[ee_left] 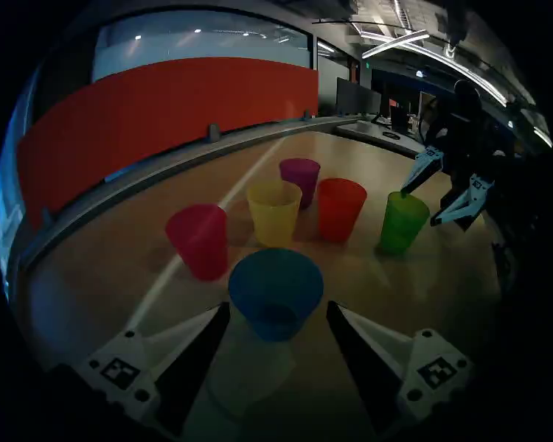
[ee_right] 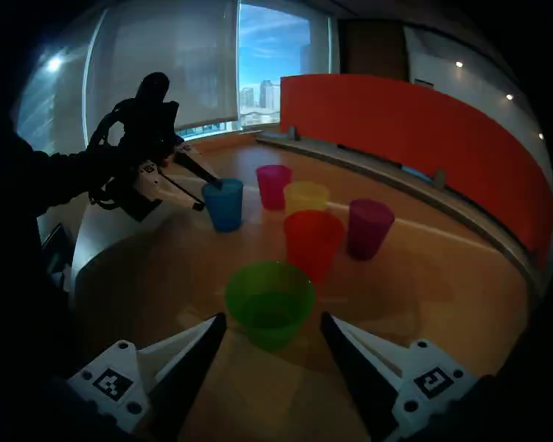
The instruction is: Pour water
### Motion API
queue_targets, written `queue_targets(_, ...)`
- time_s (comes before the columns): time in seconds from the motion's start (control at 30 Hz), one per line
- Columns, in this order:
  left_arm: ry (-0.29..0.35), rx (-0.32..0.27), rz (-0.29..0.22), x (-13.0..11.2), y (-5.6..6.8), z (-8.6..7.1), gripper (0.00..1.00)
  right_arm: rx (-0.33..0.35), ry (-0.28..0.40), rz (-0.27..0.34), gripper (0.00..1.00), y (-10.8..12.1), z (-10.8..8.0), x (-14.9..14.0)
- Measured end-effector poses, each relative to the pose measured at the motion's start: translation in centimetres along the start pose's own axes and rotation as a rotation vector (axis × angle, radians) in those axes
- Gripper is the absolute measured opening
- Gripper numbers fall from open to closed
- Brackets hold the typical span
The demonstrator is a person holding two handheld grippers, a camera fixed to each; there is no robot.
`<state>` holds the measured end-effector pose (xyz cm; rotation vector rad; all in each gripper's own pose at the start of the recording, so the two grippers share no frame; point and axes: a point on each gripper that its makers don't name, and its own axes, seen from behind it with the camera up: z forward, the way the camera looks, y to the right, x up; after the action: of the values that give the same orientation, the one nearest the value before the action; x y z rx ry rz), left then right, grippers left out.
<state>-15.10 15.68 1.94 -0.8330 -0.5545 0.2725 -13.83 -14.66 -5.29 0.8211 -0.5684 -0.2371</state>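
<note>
Wooden table (ee_left: 114,295) bears everything. Low in the left gripper view, the blue cup (ee_left: 275,291) stands between the wide-open fingers of the left gripper (ee_left: 276,308), which grips nothing. Low in the right gripper view, the green cup (ee_right: 269,302) stands likewise inside the right gripper (ee_right: 271,318), spread and empty. Mid-frame behind: pink cup (ee_left: 199,239), yellow cup (ee_left: 274,212), red cup (ee_left: 341,208), purple cup (ee_left: 300,177).

No words or numbers can be read. The only signs are little black-and-white square patterns (ee_left: 119,370) on the left claw (ee_left: 277,305) and right claw (ee_right: 272,315).
</note>
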Motion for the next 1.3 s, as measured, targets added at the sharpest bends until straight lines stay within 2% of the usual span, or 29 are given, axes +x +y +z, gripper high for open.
queue_targets(0.43, -0.013, -0.021, 0.008, 0.2, 0.0, 1.8, 0.98, 0.010, -0.007, 0.003, 0.99, -0.1, 1.9, -0.4)
queue_targets(0.8, -0.014, -0.031, 0.003, 0.1, -0.2, 2.4, 0.98, 0.022, 0.007, 0.000, 0.99, -0.2, 3.5, 0.4)
queue_targets(1.23, -0.018, -0.016, -0.015, 0.1, -0.9, 3.0, 0.98, 0.027, 0.008, -0.004, 0.99, 0.0, 3.9, 0.7)
queue_targets(1.3, -0.017, -0.016, -0.015, 0.2, -0.9, 3.1, 0.93, 0.027, 0.007, -0.006, 0.99, 0.0, 3.9, 0.7)
